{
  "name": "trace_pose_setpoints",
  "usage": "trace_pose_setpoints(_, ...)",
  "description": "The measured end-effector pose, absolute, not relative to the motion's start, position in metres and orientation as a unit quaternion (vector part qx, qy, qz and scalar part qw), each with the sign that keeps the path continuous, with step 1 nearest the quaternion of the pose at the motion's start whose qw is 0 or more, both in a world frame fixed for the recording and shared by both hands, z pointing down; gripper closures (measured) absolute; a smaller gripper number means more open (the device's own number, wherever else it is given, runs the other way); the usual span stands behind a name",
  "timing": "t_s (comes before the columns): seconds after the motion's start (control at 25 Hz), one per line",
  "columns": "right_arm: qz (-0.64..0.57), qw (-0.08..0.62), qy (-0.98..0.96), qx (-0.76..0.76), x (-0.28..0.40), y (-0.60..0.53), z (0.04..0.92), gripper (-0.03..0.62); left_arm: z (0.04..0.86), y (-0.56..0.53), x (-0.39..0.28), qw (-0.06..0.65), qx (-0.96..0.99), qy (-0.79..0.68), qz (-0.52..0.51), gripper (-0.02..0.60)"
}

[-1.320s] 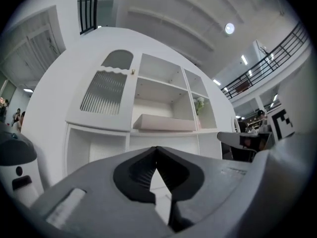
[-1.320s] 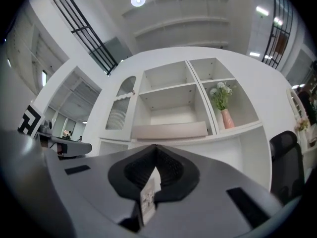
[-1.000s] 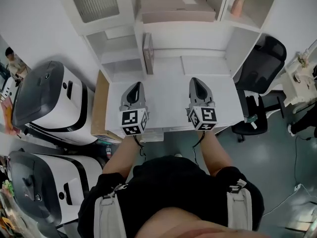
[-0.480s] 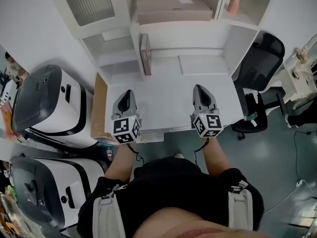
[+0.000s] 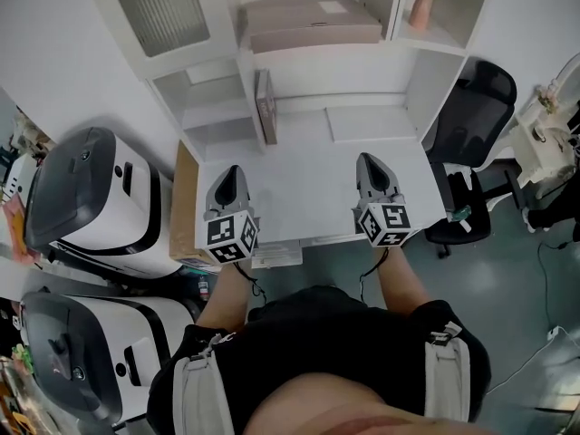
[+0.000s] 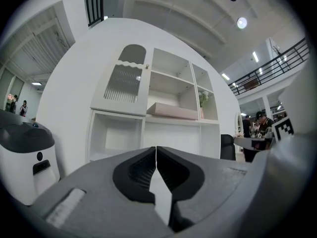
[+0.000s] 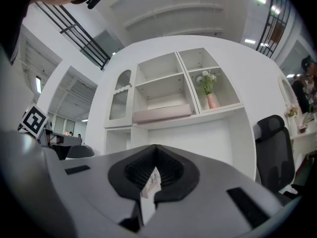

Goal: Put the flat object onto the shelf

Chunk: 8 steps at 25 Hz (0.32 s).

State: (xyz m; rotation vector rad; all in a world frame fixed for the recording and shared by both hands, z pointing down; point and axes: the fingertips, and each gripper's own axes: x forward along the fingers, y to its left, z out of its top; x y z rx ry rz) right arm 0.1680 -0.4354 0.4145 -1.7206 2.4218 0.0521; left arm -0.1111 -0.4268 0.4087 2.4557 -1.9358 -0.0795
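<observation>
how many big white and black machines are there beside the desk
2: one machine left of the desk, the other machine nearer the person; more may be out of frame.

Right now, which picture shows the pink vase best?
The right gripper view: the vase stands whole, flowers and all, seen from the front. The head view looks down on the vase, the flowers cut off at the edge. The left gripper view shows the vase tiny and far off.
</observation>
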Motion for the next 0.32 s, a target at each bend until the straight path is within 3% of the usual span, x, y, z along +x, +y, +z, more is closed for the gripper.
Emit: trace_pose_setpoints(0.32,0.007,0.096,0.814,-0.573,0.1631,-0.4332,0.4137,0.594,0.4105,-0.4306,-0.1084,0.014,0.791,-0.611,-0.017,0.563)
